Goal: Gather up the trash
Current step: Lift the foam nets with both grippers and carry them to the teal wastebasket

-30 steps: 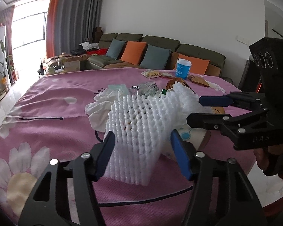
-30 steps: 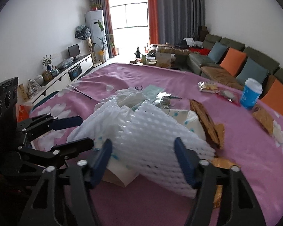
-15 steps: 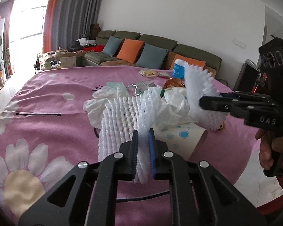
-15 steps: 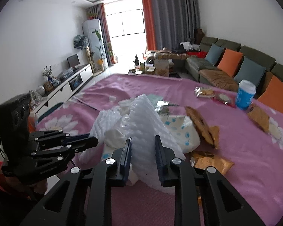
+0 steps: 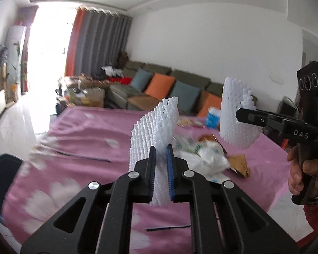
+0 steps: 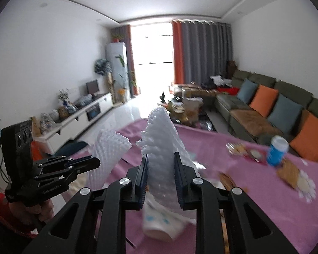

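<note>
My left gripper [image 5: 160, 148] is shut on a white foam net sleeve [image 5: 159, 122], held upright above the pink flowered tablecloth [image 5: 84, 137]. In the right wrist view my right gripper [image 6: 161, 156] is shut on a second white foam net [image 6: 159, 131], also lifted. Each gripper shows in the other's view: the right gripper [image 5: 238, 112] with its net [image 5: 231, 105], and the left gripper [image 6: 97, 163] with its net [image 6: 108, 150]. Below them lie a tipped paper cup [image 6: 159, 226], crumpled white tissue [image 5: 207, 158] and brown wrappers [image 5: 239, 163].
A blue cup [image 6: 277, 150] and snack packets [image 6: 241, 148] sit at the far side of the table. A sofa with orange and blue cushions [image 6: 265, 99] runs along the right wall. A dark chair [image 5: 2, 169] stands at the table's left edge.
Both grippers went from open around the foam nets to shut on them. Each then lifted its net up off the pile, and the two nets came apart.
</note>
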